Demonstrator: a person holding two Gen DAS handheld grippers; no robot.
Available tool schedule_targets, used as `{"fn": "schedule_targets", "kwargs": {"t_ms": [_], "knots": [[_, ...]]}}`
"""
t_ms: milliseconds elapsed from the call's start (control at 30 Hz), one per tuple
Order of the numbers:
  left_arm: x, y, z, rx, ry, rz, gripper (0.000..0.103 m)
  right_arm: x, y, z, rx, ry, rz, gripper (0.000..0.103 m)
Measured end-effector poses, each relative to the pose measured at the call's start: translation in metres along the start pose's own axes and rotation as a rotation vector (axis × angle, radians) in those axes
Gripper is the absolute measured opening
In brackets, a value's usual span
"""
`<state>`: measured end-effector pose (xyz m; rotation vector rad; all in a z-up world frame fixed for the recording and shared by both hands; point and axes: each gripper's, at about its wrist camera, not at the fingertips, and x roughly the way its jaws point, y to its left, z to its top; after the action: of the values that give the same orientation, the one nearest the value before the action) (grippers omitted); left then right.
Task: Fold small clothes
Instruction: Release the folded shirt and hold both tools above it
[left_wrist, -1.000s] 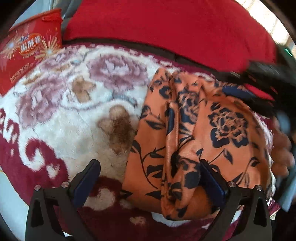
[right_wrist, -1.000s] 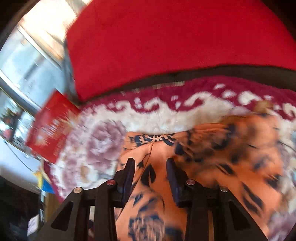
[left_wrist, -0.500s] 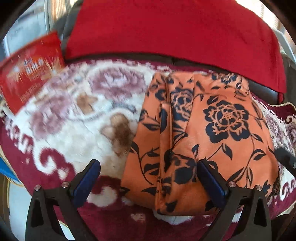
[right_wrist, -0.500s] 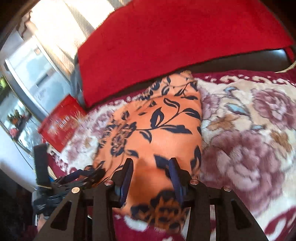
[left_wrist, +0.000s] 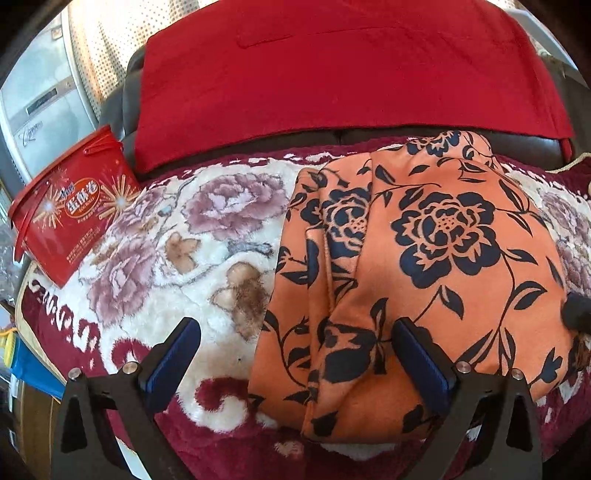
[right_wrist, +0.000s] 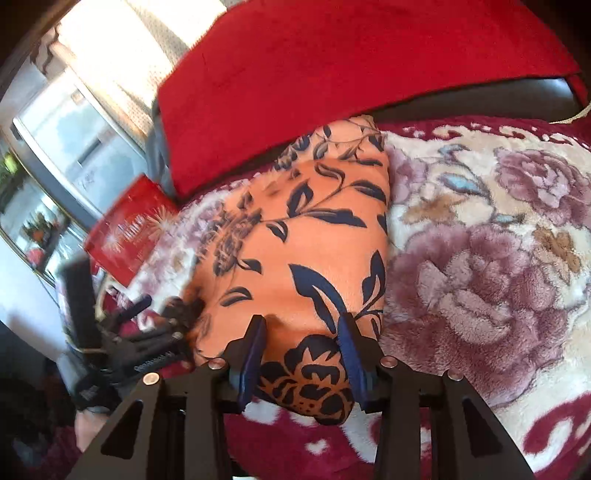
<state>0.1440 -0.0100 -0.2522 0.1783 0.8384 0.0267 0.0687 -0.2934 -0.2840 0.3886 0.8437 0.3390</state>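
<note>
Lying folded on one blanket (left_wrist: 155, 266), one orange garment (left_wrist: 443, 266); both grippers' fingers (left_wrist: 181, 354) parted, empty.

The orange garment (left_wrist: 424, 266) with a dark-blue floral print lies folded into a compact oblong on the plush flowered blanket (left_wrist: 192, 236).

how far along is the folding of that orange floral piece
The orange floral garment already lies folded into a compact stack on the plush flowered blanket, layered edges showing along one side. Nothing is gripped: the left gripper hangs wide open at its near edge, and the right gripper is open over a near corner. Left, probably: one more fold or tidying.
</note>
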Motion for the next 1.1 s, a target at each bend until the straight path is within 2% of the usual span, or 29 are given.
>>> {"fn": "schedule_targets", "kwargs": {"t_ms": [100, 267, 367, 433, 500, 600, 767, 833, 967, 1033, 1100], "knots": [[0.005, -0.001, 0.000, 0.006, -0.002, 0.000, 0.103, -0.011, -0.001, 0.015, 0.021, -0.048, 0.053, 0.045], [0.007, -0.004, 0.001, 0.022, -0.013, 0.008, 0.103, -0.010, -0.002, 0.055, 0.002, -0.134, 0.017, 0.045], [0.008, -0.005, 0.000, 0.034, -0.022, 0.013, 0.103, 0.009, -0.010, 0.072, 0.031, -0.124, 0.028, 0.045], [0.008, -0.005, 0.000, 0.032, -0.023, 0.009, 0.103, 0.033, -0.017, 0.078, 0.049, -0.078, 0.020, 0.045], [0.008, -0.006, 0.001, 0.030, -0.020, 0.009, 0.103, 0.057, -0.024, 0.075, 0.068, -0.032, 0.020, 0.046], [0.008, -0.006, 0.001, 0.025, -0.018, 0.007, 0.103, 0.056, -0.030, 0.072, 0.100, -0.044, 0.053, 0.046], [0.008, -0.004, 0.000, 0.020, -0.014, 0.000, 0.103, 0.031, -0.027, 0.060, 0.096, -0.075, 0.054, 0.045], [0.008, 0.002, 0.001, 0.000, -0.002, -0.023, 0.103, 0.016, -0.023, 0.053, 0.097, -0.098, 0.085, 0.046], [0.001, 0.025, 0.011, -0.098, -0.031, -0.053, 0.103, -0.004, -0.011, 0.037, 0.090, -0.120, 0.131, 0.046], [0.007, 0.037, 0.025, -0.142, -0.015, -0.051, 0.103, 0.002, -0.008, 0.026, 0.094, -0.066, 0.138, 0.046], [0.021, 0.043, 0.043, -0.168, 0.037, -0.022, 0.103, 0.017, -0.012, 0.018, 0.124, 0.012, 0.135, 0.046]]}}
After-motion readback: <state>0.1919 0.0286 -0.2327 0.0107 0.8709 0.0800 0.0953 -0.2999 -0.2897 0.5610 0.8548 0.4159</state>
